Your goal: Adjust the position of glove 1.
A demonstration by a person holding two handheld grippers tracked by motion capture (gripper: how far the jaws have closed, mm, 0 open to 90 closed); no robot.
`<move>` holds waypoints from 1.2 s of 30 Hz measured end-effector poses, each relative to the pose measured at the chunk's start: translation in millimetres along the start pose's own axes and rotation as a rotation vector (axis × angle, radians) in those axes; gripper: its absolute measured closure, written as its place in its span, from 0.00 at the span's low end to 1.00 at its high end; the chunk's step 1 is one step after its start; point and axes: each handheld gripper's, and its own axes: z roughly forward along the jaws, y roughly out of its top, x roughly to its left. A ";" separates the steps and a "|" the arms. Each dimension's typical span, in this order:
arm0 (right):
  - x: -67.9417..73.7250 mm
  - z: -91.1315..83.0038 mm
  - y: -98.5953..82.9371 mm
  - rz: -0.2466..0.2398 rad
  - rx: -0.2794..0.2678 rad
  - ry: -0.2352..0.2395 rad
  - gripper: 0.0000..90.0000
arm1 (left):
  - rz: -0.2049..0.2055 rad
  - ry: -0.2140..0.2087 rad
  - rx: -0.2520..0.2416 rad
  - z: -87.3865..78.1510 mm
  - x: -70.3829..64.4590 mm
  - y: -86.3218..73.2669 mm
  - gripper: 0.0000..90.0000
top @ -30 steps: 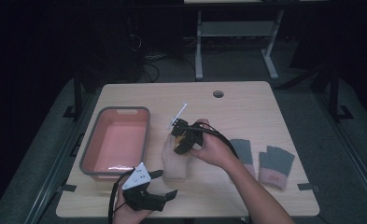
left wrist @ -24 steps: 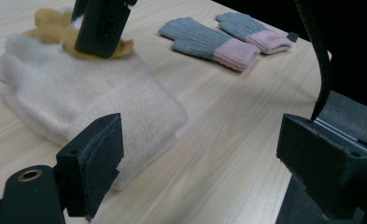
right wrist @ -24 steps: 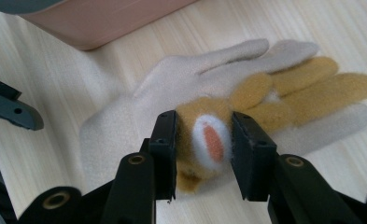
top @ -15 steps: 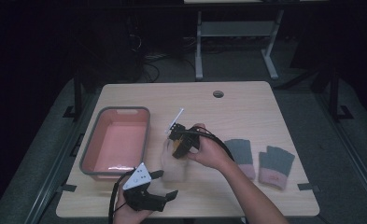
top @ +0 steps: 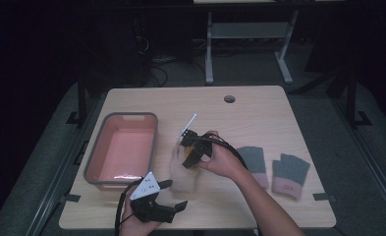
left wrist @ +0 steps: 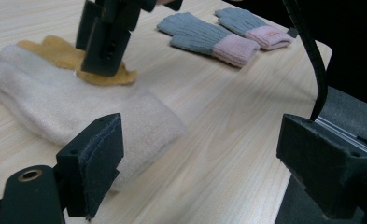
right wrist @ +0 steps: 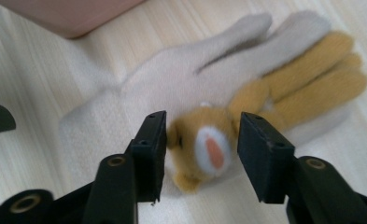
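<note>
The high view looks forward and down over the whole desk. The left gripper view skims low across it; the right gripper view stares down, close. All share the cream glove.

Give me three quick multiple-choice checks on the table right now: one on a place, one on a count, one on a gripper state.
1. Where does the right gripper stand?
A. Over the pink tub
B. Over the yellow animal patch on the cream glove
C. Beside the grey gloves

2. How many grey gloves with pink cuffs lie on the table?
A. One
B. Two
C. Three

3. How do the left gripper's jaws stand?
A. Spread wide with nothing between them
C. Shut on the cream glove
B. Shut on a cable

Answers:
1 B: the right gripper view shows its jaws either side of the animal patch on the cream glove.
2 B: the high view shows the nearer grey glove and the farther one side by side.
3 A: the left gripper shows bare table between its pads.
</note>
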 end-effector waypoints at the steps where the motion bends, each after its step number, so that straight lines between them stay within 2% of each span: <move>1: 0.2 -1.0 1.2 -0.001 -0.003 -0.002 0.56 | -0.002 -0.001 0.003 0.1 -0.3 -0.1 0.16; 5: 2.9 -1.5 8.2 -0.017 -0.007 -0.011 0.51 | 0.000 -0.003 0.004 0.2 -0.9 -0.1 0.16; 11: 7.7 9.1 18.8 -0.040 0.001 -0.020 0.43 | 0.003 -0.004 0.001 -0.4 -0.4 0.1 0.16; 18: 8.5 17.0 28.1 -0.054 0.004 -0.040 0.40 | 0.005 -0.005 0.003 -0.3 -0.5 0.1 0.16; 22: 9.4 25.5 30.5 -0.056 0.033 -0.048 0.39 | 0.006 -0.006 0.002 0.3 -1.0 0.0 0.16; 30: 14.7 43.0 32.3 -0.117 0.088 -0.101 0.35 | 0.007 -0.008 0.007 0.6 -2.1 0.1 0.16; 36: 15.6 43.6 29.0 -0.153 0.098 -0.114 0.36 | 0.003 -0.008 0.008 1.3 -1.6 -0.1 0.17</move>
